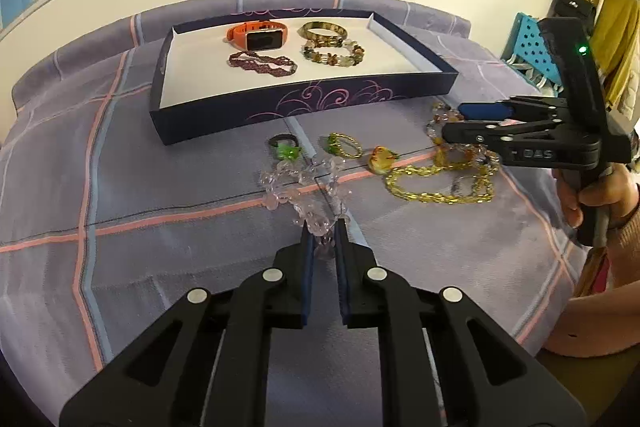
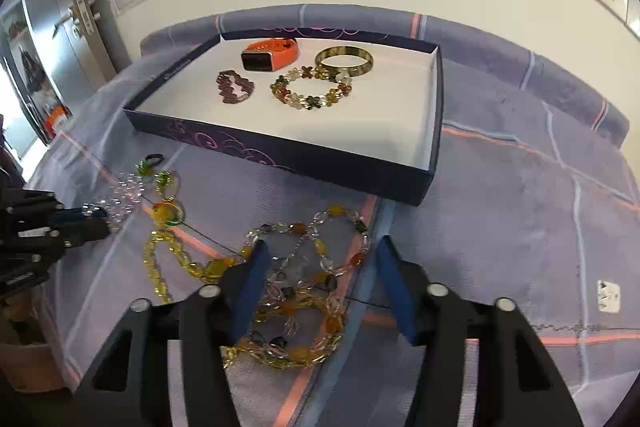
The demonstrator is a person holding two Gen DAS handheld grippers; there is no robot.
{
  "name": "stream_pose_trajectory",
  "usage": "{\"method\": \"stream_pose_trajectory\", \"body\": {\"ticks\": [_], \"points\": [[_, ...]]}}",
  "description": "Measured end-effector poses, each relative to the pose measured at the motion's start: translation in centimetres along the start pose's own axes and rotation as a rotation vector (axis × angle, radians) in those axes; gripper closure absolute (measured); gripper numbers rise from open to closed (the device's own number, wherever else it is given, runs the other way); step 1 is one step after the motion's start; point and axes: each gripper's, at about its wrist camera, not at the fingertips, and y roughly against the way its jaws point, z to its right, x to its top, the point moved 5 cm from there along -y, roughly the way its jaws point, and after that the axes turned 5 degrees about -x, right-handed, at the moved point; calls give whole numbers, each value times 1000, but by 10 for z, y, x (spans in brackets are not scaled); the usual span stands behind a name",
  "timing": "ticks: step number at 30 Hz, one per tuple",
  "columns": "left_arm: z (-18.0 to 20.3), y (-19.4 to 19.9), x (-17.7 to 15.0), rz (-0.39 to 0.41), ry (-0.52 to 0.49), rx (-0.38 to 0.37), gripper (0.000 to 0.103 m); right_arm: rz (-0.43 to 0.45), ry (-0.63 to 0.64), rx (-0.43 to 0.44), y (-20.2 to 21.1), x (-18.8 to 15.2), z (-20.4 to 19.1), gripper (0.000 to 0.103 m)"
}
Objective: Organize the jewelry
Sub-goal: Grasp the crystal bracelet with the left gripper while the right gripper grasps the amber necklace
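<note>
A dark blue tray (image 1: 304, 103) (image 2: 332, 167) on the bed holds an orange watch (image 1: 256, 37) (image 2: 272, 53), a maroon bracelet (image 1: 262, 63), a gold bangle (image 1: 323, 30) and a flower-bead bracelet (image 1: 334, 54). My left gripper (image 1: 323, 227) is shut on a clear pink bead bracelet (image 1: 304, 183) (image 2: 124, 199) lying on the bedspread. My right gripper (image 2: 320, 247) (image 1: 464, 123) is open, its fingers either side of a mixed amber bead necklace (image 2: 304, 283) (image 1: 452, 147).
On the bedspread before the tray lie a green ring (image 1: 286, 147), a small green-gold bracelet (image 1: 344, 145), an amber pendant (image 1: 382, 159) and a yellow bead chain (image 1: 436, 187) (image 2: 172, 267). A wall with maps and sockets stands behind the bed.
</note>
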Motion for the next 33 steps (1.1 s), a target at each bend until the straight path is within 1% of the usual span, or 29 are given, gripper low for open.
{"method": "stream_pose_trajectory", "body": {"ticks": [2, 4, 7, 8, 11, 14, 18, 26, 31, 33], "points": [[1, 1, 0, 1, 0, -3, 92, -2, 1, 11, 0, -1, 0, 81], [1, 1, 1, 5, 0, -5, 93, -8, -17, 39, 1, -1, 2, 93], [1, 3, 2, 15, 11, -21, 93, -12, -50, 75, 1, -2, 6, 95], [0, 4, 2, 19, 14, -22, 93, -10, -69, 93, 3, -2, 8, 99], [-1, 10, 5, 37, 29, -42, 93, 6, -118, 152, 11, 0, 12, 99], [-2, 17, 11, 59, 39, -57, 93, 33, -138, 187, 24, 5, 15, 99], [-2, 29, 22, 100, 46, -77, 93, 95, -150, 238, 51, 19, 14, 99], [1, 44, 38, 142, 42, -109, 93, 206, -112, 255, 96, 47, 7, 99], [2, 51, 44, 156, 44, -124, 93, 252, -100, 265, 113, 59, 6, 99], [2, 55, 48, 163, 43, -117, 93, 268, -99, 270, 119, 63, 6, 99]]}}
